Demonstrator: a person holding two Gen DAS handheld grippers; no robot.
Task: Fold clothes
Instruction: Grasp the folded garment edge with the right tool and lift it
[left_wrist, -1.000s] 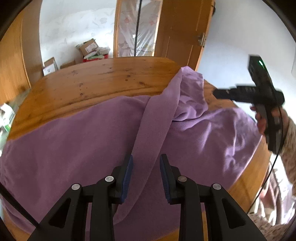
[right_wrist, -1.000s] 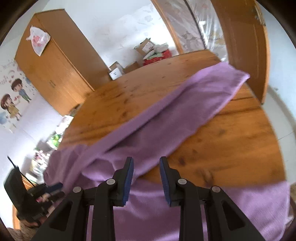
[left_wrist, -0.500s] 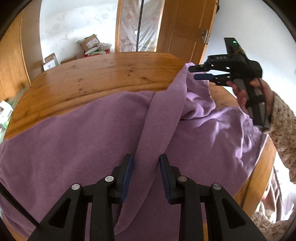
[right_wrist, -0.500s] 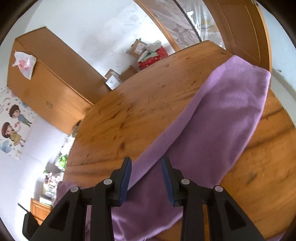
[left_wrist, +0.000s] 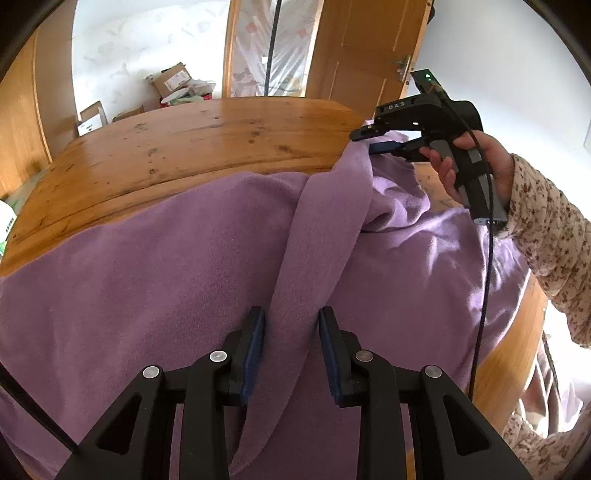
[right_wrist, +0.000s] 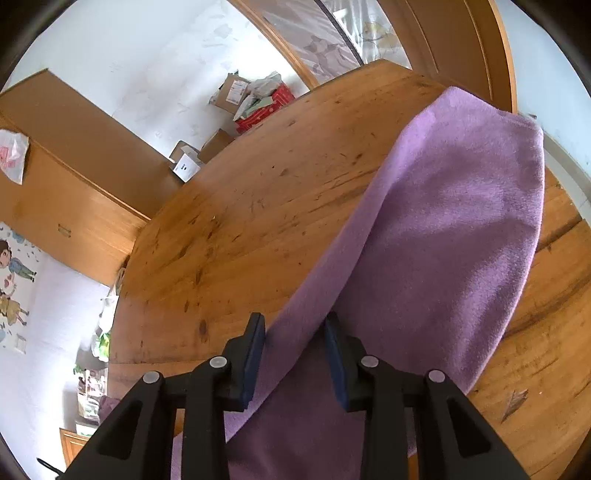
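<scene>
Your left gripper (left_wrist: 290, 354) has its jaws apart, with a raised strip of the purple garment (left_wrist: 166, 280) running up between the pads (left_wrist: 255, 347); the pads stand clear of the cloth on both sides, so nothing is pinched there. That strip climbs toward the table's far right edge, where your right gripper (left_wrist: 382, 142) meets its top end. In the left wrist view the cloth sits between that gripper's fingers, but whether they are clamped on it I cannot tell; the right wrist view shows its jaws (right_wrist: 295, 350) spread about as wide as the left ones, the fold lying between them.

The garment lies flat across the near half of the wooden table (left_wrist: 192, 147), the far half bare.

You look to be at the sleeve fold, about to take hold. Next, close both grippers on the strip and carry it across the body without dragging the flat layer beneath.
</scene>
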